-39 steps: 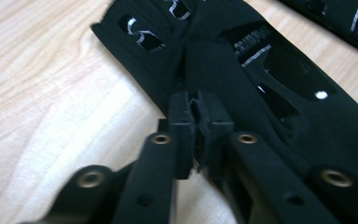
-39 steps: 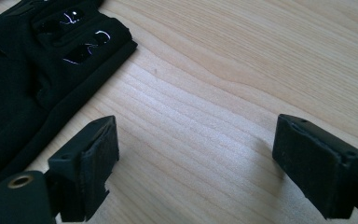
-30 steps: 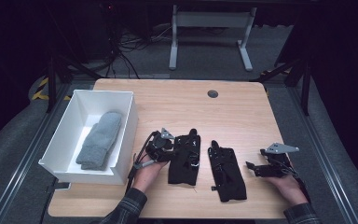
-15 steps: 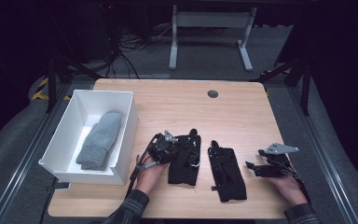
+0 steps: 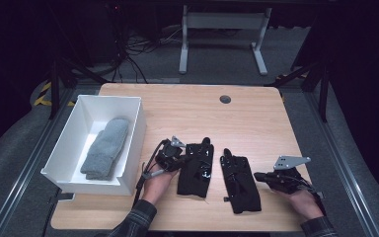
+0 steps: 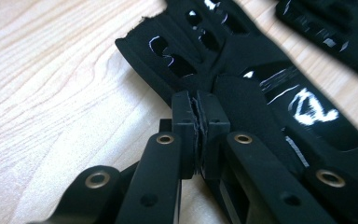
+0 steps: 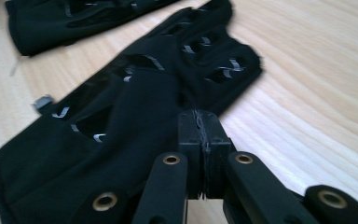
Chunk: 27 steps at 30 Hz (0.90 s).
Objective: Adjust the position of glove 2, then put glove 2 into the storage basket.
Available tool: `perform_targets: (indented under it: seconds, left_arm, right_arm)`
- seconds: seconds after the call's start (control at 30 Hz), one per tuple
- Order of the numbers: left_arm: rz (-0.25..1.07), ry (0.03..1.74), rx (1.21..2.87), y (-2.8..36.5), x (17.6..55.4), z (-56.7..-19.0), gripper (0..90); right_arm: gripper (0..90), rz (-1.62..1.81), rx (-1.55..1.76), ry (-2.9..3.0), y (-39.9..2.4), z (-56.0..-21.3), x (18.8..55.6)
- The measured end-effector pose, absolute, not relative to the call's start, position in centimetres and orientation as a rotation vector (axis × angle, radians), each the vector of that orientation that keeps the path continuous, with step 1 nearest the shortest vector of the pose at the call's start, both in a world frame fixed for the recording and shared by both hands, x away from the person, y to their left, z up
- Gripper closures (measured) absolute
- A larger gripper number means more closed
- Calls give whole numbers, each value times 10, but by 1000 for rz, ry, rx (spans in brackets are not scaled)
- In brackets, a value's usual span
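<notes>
Table (image 5: 187,106): pale wood-grain top, a dark round grommet (image 5: 225,99) near its far edge. Room dark; grey carpet, black cables on the floor beyond, and a light metal stand (image 5: 223,37) behind the table. A person's 2 forearms in plaid sleeves come in from the bottom.

White bin (image 5: 65,163) at the table's left, a grey sock (image 5: 103,147) lying inside it.

2 black gloves lie flat, side by side, near the front edge. Left glove (image 5: 195,170) sits just beside the bin; right glove (image 5: 239,182) is a little apart from it, bare wood between them.

Left hand-held gripper (image 5: 180,159) is at the left glove's near-left edge. High view: too small there to tell the jaws. Left gripper view settles it: left hand-held gripper (image 6: 196,109) has just been closing and is clenched, a thin fold of the glove (image 6: 242,79) pinched between the pads. This view also shows slotted cut-outs and glossy print on the glove, lost from above.

Right hand-held gripper (image 5: 257,176) is at the right glove's right edge. Right gripper view: jaws have just been closing and now stand pressed together at the glove (image 7: 121,121) edge; whether any cloth is caught between them I cannot tell. The other glove (image 7: 74,18) shows at upper left.
</notes>
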<state>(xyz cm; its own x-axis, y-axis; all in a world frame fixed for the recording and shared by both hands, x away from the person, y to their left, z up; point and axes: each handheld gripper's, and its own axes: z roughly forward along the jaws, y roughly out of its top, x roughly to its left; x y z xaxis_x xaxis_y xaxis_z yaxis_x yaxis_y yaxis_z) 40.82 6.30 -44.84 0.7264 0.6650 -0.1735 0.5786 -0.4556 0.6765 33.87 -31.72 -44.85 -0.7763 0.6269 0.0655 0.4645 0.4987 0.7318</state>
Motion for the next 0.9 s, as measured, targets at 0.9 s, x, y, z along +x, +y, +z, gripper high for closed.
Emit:
perform_targets:
  seconds: [0.9]
  left_arm:
    - [-36,890,2098,82,394,-428,878]
  right_arm:
    - [900,1077,919,2576,-266,-457,356]
